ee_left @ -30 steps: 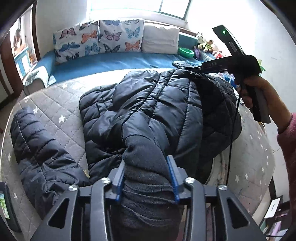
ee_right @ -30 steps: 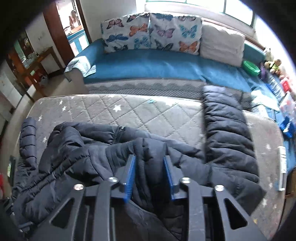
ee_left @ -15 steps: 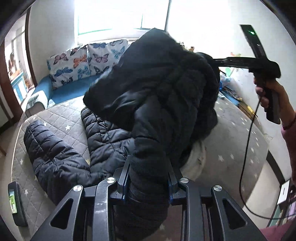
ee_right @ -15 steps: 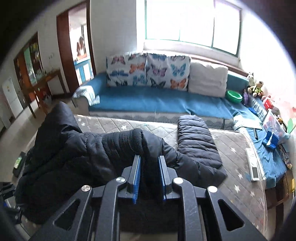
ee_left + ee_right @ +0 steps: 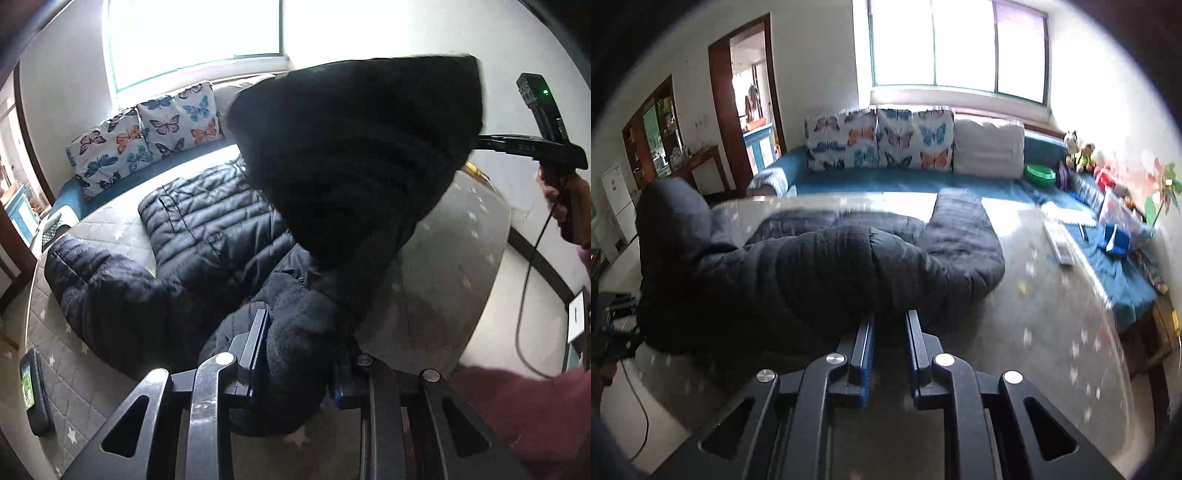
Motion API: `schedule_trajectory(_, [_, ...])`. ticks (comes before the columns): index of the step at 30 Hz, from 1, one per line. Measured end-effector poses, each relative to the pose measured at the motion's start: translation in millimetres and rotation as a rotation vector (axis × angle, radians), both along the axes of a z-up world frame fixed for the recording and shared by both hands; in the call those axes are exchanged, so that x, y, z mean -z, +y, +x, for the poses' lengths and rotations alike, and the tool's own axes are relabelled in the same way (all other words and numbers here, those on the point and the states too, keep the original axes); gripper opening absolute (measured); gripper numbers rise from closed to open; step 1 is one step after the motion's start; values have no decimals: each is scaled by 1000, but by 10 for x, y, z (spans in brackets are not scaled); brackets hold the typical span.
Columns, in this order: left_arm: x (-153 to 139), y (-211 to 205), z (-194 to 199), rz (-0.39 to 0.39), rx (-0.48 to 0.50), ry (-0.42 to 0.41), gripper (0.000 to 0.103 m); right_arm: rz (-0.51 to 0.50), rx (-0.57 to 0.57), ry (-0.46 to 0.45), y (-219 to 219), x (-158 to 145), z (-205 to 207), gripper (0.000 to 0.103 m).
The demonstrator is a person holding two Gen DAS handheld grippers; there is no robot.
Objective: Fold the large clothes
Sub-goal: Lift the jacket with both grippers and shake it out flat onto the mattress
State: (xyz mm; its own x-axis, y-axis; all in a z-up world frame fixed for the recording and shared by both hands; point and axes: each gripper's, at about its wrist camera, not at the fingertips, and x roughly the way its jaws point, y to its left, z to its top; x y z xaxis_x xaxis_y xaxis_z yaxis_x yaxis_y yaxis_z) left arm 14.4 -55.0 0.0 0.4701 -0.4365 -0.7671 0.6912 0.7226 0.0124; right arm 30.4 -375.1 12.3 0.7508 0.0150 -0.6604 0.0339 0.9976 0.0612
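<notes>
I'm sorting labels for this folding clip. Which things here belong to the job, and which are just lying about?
Part of the job:
dark puffer jacket
left gripper
right gripper
star-quilted mat

Lying about:
butterfly cushions
green bowl
soft toys
phone

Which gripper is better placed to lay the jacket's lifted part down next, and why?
Probably the right gripper: it holds the raised fold of the dark puffer jacket high above the bed, while the left gripper pins the fleecy edge low.
</notes>
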Motion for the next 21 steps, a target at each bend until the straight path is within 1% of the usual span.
schedule_trajectory(3, [143, -20, -178, 33, 32, 3, 29, 17, 13, 42, -65, 51, -145, 22])
schedule_trajectory(6, [273, -66, -327, 73, 55, -4, 29, -13, 47, 60, -131, 10, -270, 27])
schedule_trajectory(7, [314, -74, -355, 80, 58, 4, 29, -19, 55, 69, -126, 1, -316, 34])
schedule_trajectory(8, [334, -77, -347, 88, 62, 13, 30, -19, 56, 73, -103, 2, -371, 46])
schedule_trajectory(9, [360, -93, -370, 101, 71, 19, 31, -15, 51, 81, -117, -30, -369, 51])
schedule_trajectory(10, [378, -104, -405, 115, 84, 18, 33, -20, 47, 81, -91, -25, -410, 59])
schedule_trajectory(12, [396, -125, -443, 142, 97, 16, 36, -46, 37, 75, -52, -75, -357, 60])
schedule_trajectory(13, [405, -140, -456, 155, 106, 16, 36, -55, 27, 76, -10, -55, -360, 61])
schedule_trajectory(15, [380, -144, -501, 172, 123, 8, 40, -60, 4, 82, 52, -12, -296, 62])
schedule_trajectory(18, [330, -81, -499, 163, 135, 45, 45, -67, -42, 106, 126, 93, -100, 63])
schedule_trajectory(20, [270, -10, -493, 156, 132, 63, 50, -74, -79, 125, 226, 190, 17, 63])
schedule_trajectory(21, [224, 43, -484, 150, 126, 70, 53, -71, -102, 139, 281, 237, 157, 63])
